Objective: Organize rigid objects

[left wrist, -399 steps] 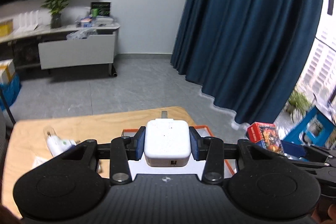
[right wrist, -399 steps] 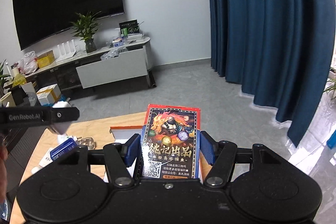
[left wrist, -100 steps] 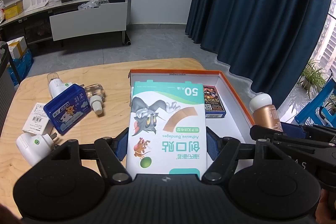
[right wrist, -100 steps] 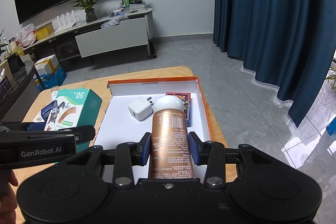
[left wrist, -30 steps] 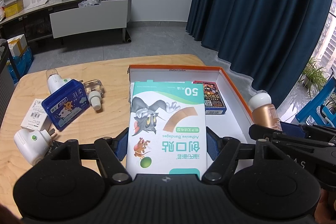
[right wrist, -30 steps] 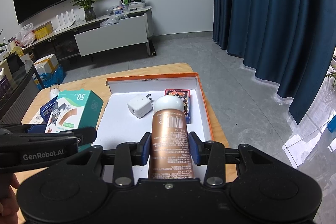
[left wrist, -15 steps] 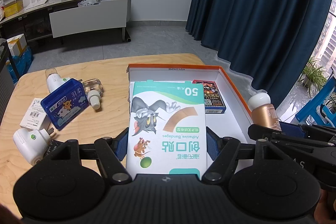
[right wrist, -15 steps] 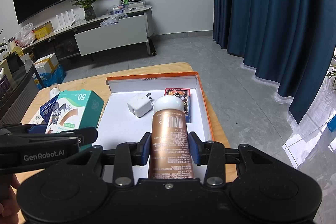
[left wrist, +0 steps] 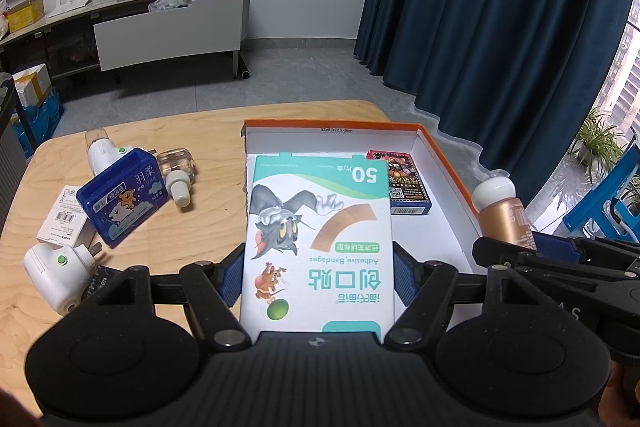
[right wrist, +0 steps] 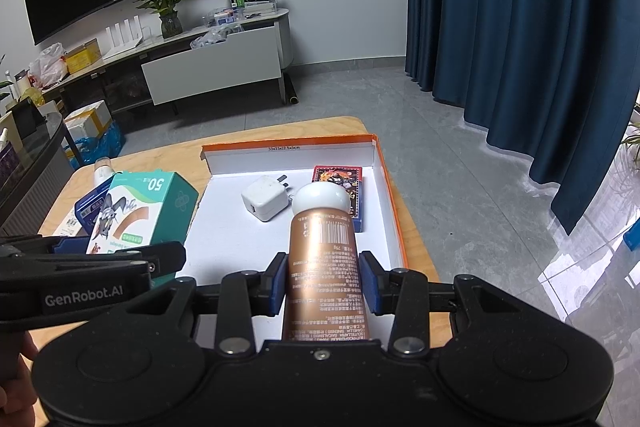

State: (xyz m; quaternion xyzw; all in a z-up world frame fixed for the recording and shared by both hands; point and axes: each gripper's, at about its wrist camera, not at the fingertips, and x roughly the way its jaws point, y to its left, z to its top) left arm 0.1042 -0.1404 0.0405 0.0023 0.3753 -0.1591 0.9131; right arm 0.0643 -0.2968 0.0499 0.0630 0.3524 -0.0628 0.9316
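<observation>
Wooden table (left wrist: 208, 131), blue curtain behind, orange-rimmed white box (left wrist: 444, 163) on table. Left gripper (left wrist: 318, 277) clamped on bandage box (left wrist: 320, 239), held between blue pads over box's left part. Right gripper (right wrist: 323, 285) clamped on bronze bottle (right wrist: 322, 259), white cap forward, above box interior. Card pack (right wrist: 340, 183) lying flat at box's far right. White charger (right wrist: 264, 203) inside box seen only in right wrist view; hidden behind bandage box in left view. Only left view shows blue tin (left wrist: 122, 195), white plug-in units (left wrist: 56, 267), small glass bottle (left wrist: 178, 171) on bare table. Versus a second ago: grips unchanged, both hands unmoved.
</observation>
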